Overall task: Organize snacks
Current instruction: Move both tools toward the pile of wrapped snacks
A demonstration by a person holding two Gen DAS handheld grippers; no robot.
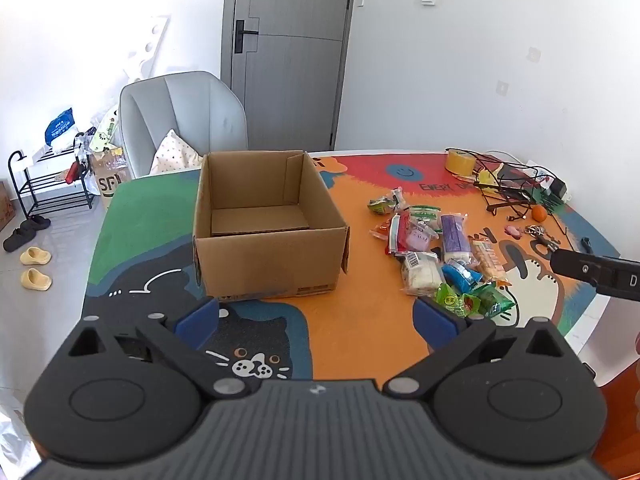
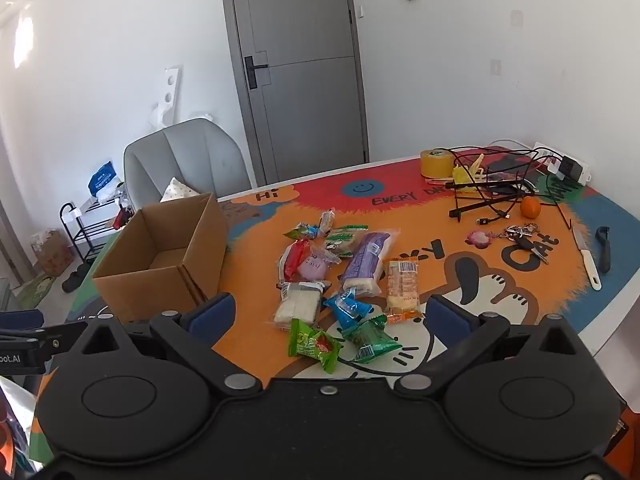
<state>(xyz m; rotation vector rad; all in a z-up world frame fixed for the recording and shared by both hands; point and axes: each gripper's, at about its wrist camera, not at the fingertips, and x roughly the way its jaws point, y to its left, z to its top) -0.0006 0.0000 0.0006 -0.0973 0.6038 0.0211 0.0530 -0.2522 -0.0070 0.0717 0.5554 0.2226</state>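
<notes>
An open, empty cardboard box [image 1: 266, 224] stands on the colourful table mat; it sits at the left of the right wrist view, cardboard box [image 2: 160, 264]. To its right lies a loose pile of several wrapped snacks [image 1: 440, 256], among them a purple packet [image 2: 366, 262], a blue packet [image 2: 348, 308] and green packets [image 2: 316, 344]. My left gripper [image 1: 316, 316] hangs open above the mat just in front of the box, holding nothing. My right gripper [image 2: 330, 316] hovers open over the near edge of the snack pile, apart from it.
At the table's far right lie a yellow tape roll [image 2: 436, 164], a black wire rack with cables [image 2: 496, 184], an orange [image 2: 530, 207], keys [image 2: 524, 238], a white knife [image 2: 587, 258] and a black peeler [image 2: 604, 248]. A grey chair [image 1: 180, 120] stands behind the box.
</notes>
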